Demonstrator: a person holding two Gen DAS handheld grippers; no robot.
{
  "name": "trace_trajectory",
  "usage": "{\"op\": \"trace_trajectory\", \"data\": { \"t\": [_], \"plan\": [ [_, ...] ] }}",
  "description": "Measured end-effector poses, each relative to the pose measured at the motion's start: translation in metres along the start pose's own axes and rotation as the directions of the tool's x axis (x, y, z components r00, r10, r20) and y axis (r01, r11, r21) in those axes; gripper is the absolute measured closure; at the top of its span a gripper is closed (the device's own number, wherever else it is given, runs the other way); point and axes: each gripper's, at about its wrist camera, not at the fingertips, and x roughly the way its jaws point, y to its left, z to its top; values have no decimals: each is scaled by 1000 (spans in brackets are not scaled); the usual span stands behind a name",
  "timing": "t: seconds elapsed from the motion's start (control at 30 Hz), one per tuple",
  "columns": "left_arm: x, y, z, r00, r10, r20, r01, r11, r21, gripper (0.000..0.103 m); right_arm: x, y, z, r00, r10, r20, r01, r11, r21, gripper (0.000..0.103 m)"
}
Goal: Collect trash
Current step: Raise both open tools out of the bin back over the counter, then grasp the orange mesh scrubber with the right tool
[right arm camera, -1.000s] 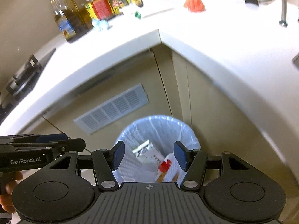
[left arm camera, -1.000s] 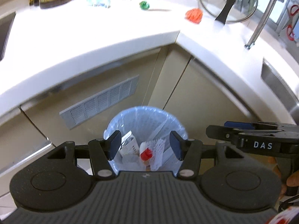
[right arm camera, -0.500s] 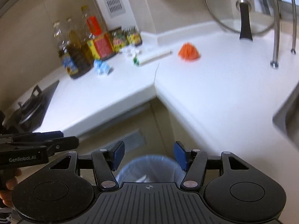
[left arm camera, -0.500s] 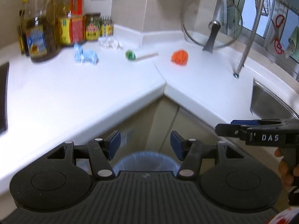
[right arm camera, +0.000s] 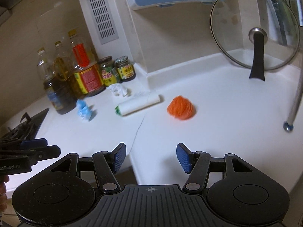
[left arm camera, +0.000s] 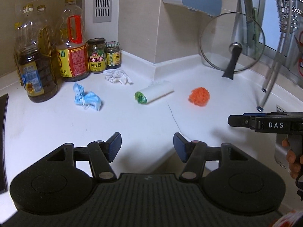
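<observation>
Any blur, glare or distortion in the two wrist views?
Left wrist view: sharp, strong fisheye bowing of the counter edge, soft shadows behind the orange mesh ball and blue crumpled mask. Right wrist view: visibly softer, with the oil bottles and mask smeared, reflections on the glass lid, and the same barrel distortion.

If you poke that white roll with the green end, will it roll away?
Probably. The roll is a cylinder lying on its side on the smooth counter, so a sideways push would likely send it rolling. It looks like paper or thin film, so it is probably light and may dent when squeezed.
</observation>
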Motion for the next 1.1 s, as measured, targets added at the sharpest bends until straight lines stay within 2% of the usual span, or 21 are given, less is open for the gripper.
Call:
{"op": "trace_trajectory", "data": {
  "t": [0.4, 0.63, 0.97, 1.0, 1.07, 1.1],
  "plan": [
    [49, -3, 27, 998, 55, -17, -56, 998, -4, 44, 64, -37, 36, 999, -35, -14, 34, 998, -48, 42],
    [68, 4, 34, 995, 93, -30, -94, 995, -27, 41, 100, -49, 52, 999, -53, -10, 52, 997, -59, 34],
    [84, 27, 37, 985, 165, -44, -168, 983, -75, 39, 134, -52, 53, 998, -46, -41, 42, 996, -83, 34],
    [85, 28, 37, 984, 171, -46, -174, 982, -79, 39, 135, -51, 52, 998, -47, -43, 44, 995, -86, 35],
    [87, 32, 38, 982, 180, -48, -184, 979, -86, 39, 136, -50, 50, 998, -48, -44, 44, 994, -98, 43],
    [88, 34, 38, 982, 184, -50, -188, 978, -90, 39, 137, -50, 49, 998, -49, -47, 44, 994, -103, 52]
  ]
}}
